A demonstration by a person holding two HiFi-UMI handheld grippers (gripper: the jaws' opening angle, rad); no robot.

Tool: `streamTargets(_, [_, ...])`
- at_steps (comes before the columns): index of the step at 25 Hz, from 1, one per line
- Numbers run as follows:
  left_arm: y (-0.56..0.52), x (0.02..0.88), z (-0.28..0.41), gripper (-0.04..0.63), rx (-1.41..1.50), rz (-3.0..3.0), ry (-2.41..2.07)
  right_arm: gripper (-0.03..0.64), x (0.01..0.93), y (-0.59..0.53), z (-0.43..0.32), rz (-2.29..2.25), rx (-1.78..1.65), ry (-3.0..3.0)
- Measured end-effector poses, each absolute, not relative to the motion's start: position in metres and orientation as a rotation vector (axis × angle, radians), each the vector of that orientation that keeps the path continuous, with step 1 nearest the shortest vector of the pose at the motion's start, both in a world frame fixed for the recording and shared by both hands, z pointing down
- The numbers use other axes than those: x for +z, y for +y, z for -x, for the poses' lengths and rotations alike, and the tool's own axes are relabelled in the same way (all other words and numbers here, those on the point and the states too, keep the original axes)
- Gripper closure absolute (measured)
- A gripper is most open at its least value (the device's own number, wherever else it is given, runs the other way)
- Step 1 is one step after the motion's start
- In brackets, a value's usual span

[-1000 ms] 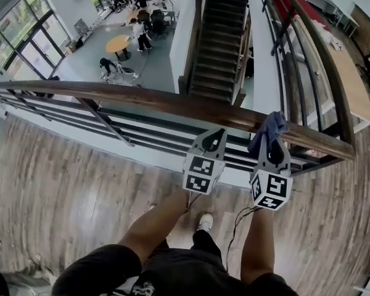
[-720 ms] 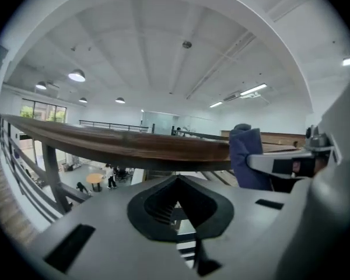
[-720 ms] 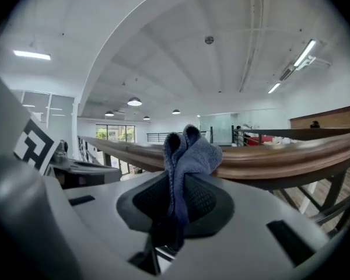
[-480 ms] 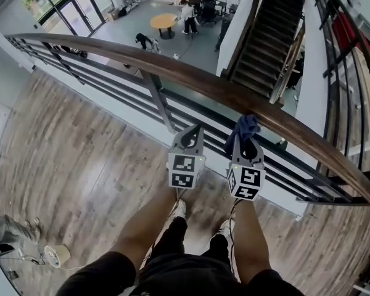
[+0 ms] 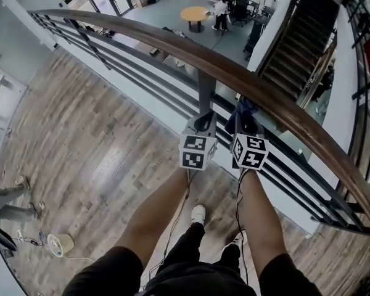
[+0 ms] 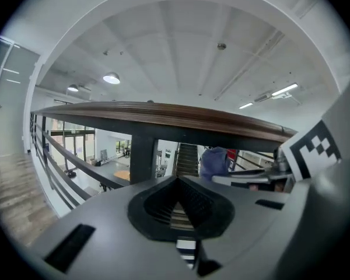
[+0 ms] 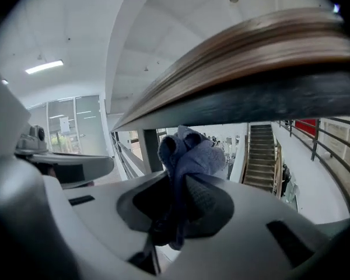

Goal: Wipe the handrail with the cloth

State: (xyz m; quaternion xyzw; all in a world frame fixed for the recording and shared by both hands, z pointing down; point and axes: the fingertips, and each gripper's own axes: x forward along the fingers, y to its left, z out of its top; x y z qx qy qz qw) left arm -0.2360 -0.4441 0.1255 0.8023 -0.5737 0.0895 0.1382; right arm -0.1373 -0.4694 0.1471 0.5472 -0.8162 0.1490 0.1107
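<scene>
A brown wooden handrail (image 5: 172,45) runs across the head view from upper left to lower right, on dark metal rails. My right gripper (image 5: 242,122) is shut on a bunched blue cloth (image 5: 240,110) just below the rail's near side; in the right gripper view the cloth (image 7: 189,153) sticks up from the jaws under the handrail (image 7: 251,57). My left gripper (image 5: 203,123) sits beside it at a dark post, jaws closed with nothing between them. From the left gripper view the handrail (image 6: 163,112) passes overhead and the cloth (image 6: 214,162) shows to the right.
Wood plank floor (image 5: 92,140) lies around the person's legs. Beyond the railing is a drop to a lower hall with a round table (image 5: 194,12), people and a staircase (image 5: 296,48). A paper cup (image 5: 54,245) and cables lie at lower left.
The view and both grippers have shifted left along the handrail. The right gripper keeps hold of the cloth and has drawn close beside the left gripper.
</scene>
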Motion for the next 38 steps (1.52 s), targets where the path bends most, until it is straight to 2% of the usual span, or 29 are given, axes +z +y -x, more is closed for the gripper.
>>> streamTargets(9, [-0.492,0.159,0.299,0.592,0.397,-2.300,-1.651,0.549,0.184,-0.549,0.218,-1.493,0.484,-2.310])
streamTargets(21, [-0.503,0.162,0.294,0.592,0.430,-2.358,-1.663,0.549,0.207,-0.567,0.231,-1.399,0.406,-2.119])
streamTargets(26, [-0.491,0.167,0.281,0.592,0.392,-2.289,-1.658,0.549,0.204,-0.555,0.211,-1.352,0.276,-2.059])
streamTargets(38, [-0.468,0.175,0.216,0.592,0.434,-2.334,-1.571,0.549,0.206,-0.518,0.127,-1.447,0.284,-1.988])
